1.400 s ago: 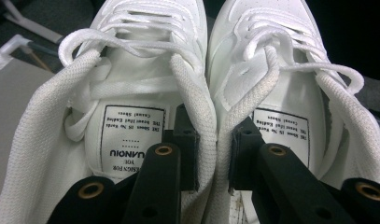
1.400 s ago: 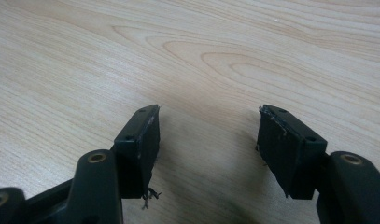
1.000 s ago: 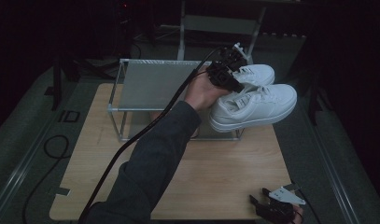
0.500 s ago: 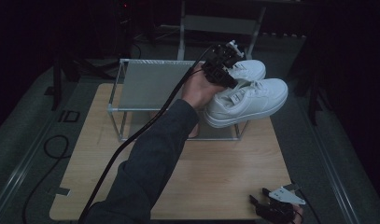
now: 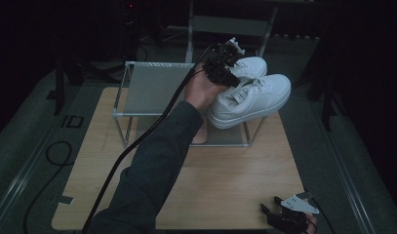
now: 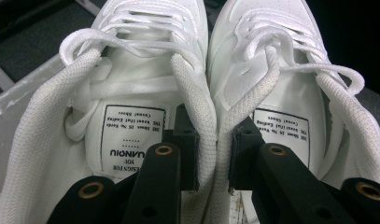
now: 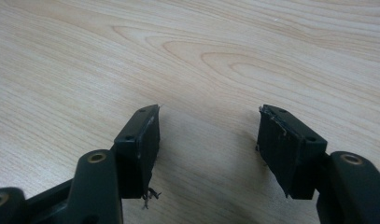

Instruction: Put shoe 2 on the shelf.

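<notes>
The pair of white sneakers (image 5: 249,95) is seen shifted leftward and slightly farther up the high view than a second ago, carried along with the left gripper (image 5: 224,68); the nearer shoe no longer juts as far past the right end of the wire shelf (image 5: 152,90). The right gripper (image 5: 288,219) is found unmoved at the near right corner of the table (image 5: 225,185).

In the left gripper view, the two inner collars of the shoes (image 6: 208,112) are pinched together between the black jaws, one jaw set inside each shoe, so both sneakers are held as a pair. They are held over the right end of the shelf; whether the soles touch it cannot be told. In the right gripper view, the jaws of that gripper (image 7: 208,140) are spread apart with nothing between them, just above the light wood.

The table is surrounded by a dark room, with grey floor matting (image 5: 20,161) and a black cable (image 5: 54,156) lying at the left.
</notes>
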Action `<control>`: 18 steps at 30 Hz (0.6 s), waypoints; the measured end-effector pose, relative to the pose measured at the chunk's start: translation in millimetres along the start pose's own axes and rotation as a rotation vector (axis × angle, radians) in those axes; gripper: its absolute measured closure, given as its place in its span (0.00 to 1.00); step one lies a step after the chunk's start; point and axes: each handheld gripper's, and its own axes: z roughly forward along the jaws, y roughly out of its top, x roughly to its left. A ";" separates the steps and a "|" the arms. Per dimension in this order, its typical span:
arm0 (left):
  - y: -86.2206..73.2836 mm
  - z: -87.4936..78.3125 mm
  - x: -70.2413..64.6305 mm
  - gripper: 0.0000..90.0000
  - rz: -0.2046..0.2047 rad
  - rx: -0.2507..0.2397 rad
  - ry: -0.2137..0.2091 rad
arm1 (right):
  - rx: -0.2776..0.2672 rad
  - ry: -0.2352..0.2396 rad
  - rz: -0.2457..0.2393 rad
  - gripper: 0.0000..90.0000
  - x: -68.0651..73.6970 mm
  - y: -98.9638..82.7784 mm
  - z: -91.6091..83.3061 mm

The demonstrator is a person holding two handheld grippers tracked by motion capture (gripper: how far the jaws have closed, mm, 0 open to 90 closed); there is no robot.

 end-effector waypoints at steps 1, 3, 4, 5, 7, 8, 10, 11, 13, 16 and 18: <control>0.0 0.0 0.0 0.86 0.000 0.000 0.000 | 0.000 0.000 0.000 0.43 0.0 0.0 0.0; -0.9 0.7 3.8 0.86 -0.011 0.002 0.006 | 0.000 0.000 0.000 0.43 0.0 0.0 0.0; -1.2 0.9 5.2 0.86 -0.016 0.005 0.013 | 0.000 0.000 0.001 0.43 0.1 0.0 0.0; -1.7 1.4 8.1 0.86 -0.025 0.009 0.025 | 0.001 0.000 0.001 0.43 0.1 0.0 0.0; -2.0 1.6 9.3 0.86 -0.030 0.010 0.027 | 0.001 0.000 0.002 0.43 0.2 0.0 0.0; -2.7 1.4 12.3 0.86 -0.041 0.014 0.038 | 0.000 -0.001 0.000 0.43 0.0 0.1 0.1; -3.5 1.3 15.6 0.86 -0.055 0.015 0.044 | -0.001 -0.001 0.000 0.43 0.0 0.1 0.1; -3.5 1.3 15.6 0.86 -0.055 0.015 0.044 | 0.000 -0.001 0.000 0.43 0.0 0.1 0.1; -4.3 1.1 18.2 0.86 -0.065 0.015 0.049 | 0.000 -0.001 0.000 0.43 0.1 0.1 0.1; -5.3 0.6 21.7 0.86 -0.082 0.016 0.063 | 0.000 -0.001 0.000 0.43 0.1 0.1 0.1; -6.1 0.7 24.5 0.86 -0.090 0.015 0.072 | 0.000 -0.001 0.000 0.43 0.1 0.1 0.1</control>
